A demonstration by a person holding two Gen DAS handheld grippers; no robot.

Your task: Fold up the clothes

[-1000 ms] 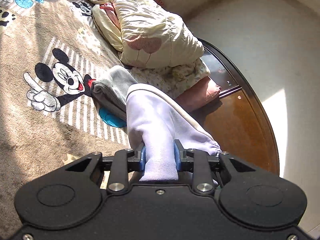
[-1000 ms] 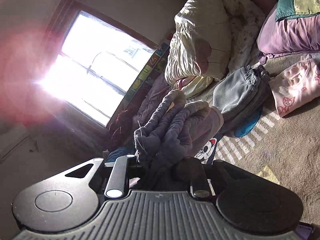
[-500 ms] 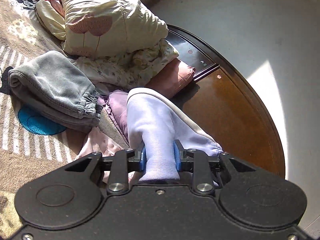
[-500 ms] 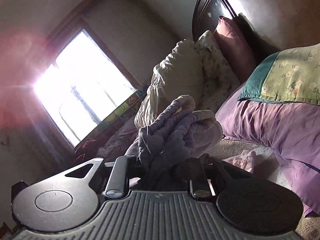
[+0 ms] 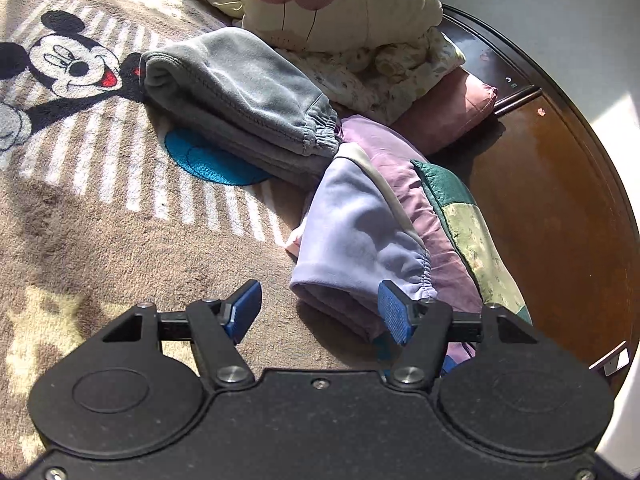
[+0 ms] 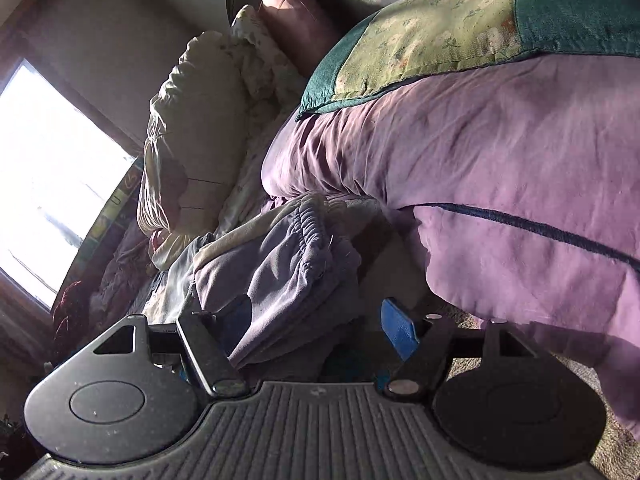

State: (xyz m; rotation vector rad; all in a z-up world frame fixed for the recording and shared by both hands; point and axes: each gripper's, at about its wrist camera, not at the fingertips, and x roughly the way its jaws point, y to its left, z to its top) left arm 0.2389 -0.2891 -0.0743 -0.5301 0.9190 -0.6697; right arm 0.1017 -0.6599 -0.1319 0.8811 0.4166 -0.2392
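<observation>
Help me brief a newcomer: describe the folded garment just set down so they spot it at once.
Start at the brown cartoon-mouse blanket. At its edge, against the purple pillow, lies the folded lavender garment. Unlike the grey folded garment behind it, it is pale violet with a cream inner lining.

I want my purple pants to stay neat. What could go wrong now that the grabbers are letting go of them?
1. The folded lavender pants lean partly on the purple pillow, so the fold may slump or slide off.
2. The opening left gripper has one pad against the cuff; pulling back could drag it open.
3. The right gripper, also opening, has fabric lying between its jaws that may snag.
</observation>
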